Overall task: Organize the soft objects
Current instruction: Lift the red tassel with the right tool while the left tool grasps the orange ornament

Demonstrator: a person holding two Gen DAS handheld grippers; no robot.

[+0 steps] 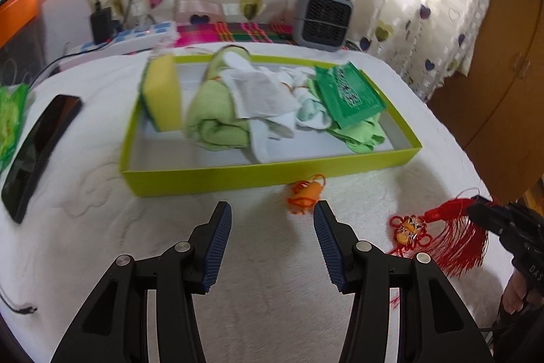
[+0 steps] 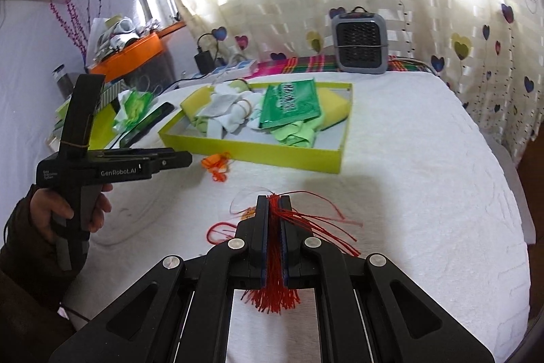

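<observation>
A lime-green shallow box (image 1: pixel 265 174) (image 2: pixel 251 152) lies on the white bed cover, holding a yellow sponge (image 1: pixel 161 92), light green cloths (image 1: pixel 210 114), white socks (image 1: pixel 272 125) and a green packet (image 1: pixel 346 94) (image 2: pixel 289 102). A small orange tassel charm (image 1: pixel 304 193) (image 2: pixel 216 165) lies just outside the box's near wall. My left gripper (image 1: pixel 272 213) (image 2: pixel 183 159) stands open above the cover, the charm just ahead of its right finger. My right gripper (image 2: pixel 273 203) (image 1: pixel 476 204) is shut on a red tassel ornament (image 2: pixel 273 261) (image 1: pixel 442 233), whose knot hangs toward the cover.
A black phone (image 1: pixel 37 148) and a green wrapper (image 1: pixel 12 121) lie left of the box. A grey fan heater (image 1: pixel 323 17) (image 2: pixel 360 45) stands at the back by the curtain, with a power strip (image 1: pixel 136 38) beside it. A wooden cabinet (image 1: pixel 493 91) flanks the right.
</observation>
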